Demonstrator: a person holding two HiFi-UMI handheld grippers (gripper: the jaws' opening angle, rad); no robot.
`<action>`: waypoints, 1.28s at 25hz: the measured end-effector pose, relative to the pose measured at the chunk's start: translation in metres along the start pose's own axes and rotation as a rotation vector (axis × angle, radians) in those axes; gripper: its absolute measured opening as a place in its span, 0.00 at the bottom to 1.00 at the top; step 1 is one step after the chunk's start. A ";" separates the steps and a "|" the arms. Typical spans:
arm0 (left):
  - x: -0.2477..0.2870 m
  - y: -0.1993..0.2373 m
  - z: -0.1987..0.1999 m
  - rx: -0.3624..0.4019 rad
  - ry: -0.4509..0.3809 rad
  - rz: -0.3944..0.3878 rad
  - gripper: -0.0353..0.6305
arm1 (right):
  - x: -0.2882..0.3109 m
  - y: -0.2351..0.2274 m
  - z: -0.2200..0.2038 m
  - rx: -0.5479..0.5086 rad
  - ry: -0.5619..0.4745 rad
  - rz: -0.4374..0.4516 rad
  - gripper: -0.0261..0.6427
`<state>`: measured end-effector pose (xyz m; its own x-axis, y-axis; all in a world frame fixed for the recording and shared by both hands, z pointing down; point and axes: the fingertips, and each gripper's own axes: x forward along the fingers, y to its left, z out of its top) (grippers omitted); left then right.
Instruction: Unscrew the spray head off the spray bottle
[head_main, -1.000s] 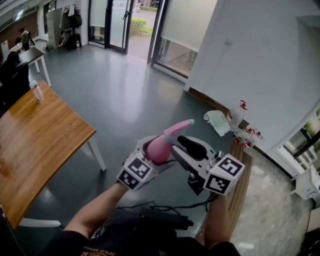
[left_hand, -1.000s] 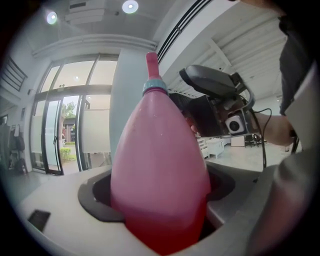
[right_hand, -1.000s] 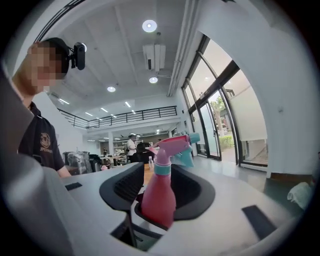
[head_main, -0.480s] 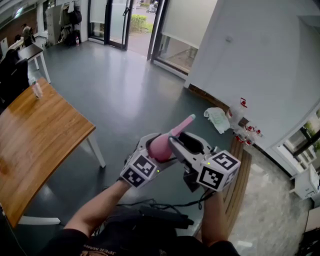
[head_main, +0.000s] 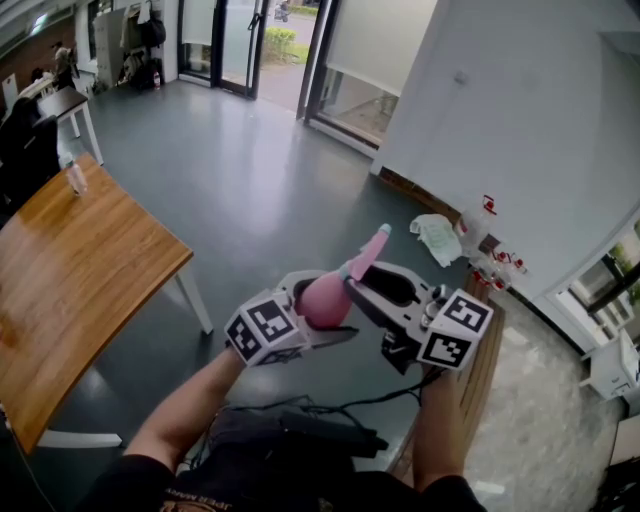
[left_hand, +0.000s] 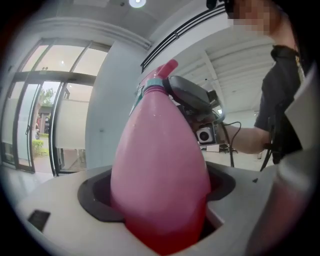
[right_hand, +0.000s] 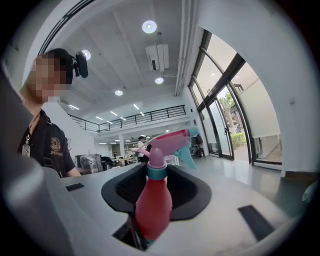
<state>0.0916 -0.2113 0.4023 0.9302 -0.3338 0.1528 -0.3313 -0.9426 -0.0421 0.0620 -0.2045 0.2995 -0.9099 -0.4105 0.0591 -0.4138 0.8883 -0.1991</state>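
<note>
Clamping the pink spray bottle (left_hand: 160, 165) fast in the left gripper (head_main: 305, 315) fingers, mid-air above the floor (head_main: 250, 200) — closing the right gripper (right_hand: 157, 192) fingers round its neck, seemingly below the teal collar (right_hand: 156, 170). Risking twisting bottle against bottle, the spray head (right_hand: 170, 140) never loosening — or slipping on smooth plastic.
</note>
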 end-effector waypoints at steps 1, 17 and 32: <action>-0.001 -0.002 0.000 0.000 0.000 -0.019 0.72 | -0.002 -0.001 0.002 0.011 -0.012 0.016 0.25; -0.005 0.009 -0.027 0.013 0.075 0.027 0.72 | -0.009 -0.009 0.015 -0.031 -0.017 -0.013 0.24; -0.009 0.026 -0.056 0.002 0.147 0.106 0.72 | -0.027 -0.014 0.036 -0.051 -0.097 -0.092 0.24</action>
<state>0.0654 -0.2319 0.4552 0.8567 -0.4263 0.2906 -0.4260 -0.9022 -0.0677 0.0937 -0.2137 0.2653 -0.8622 -0.5061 -0.0201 -0.4982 0.8546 -0.1467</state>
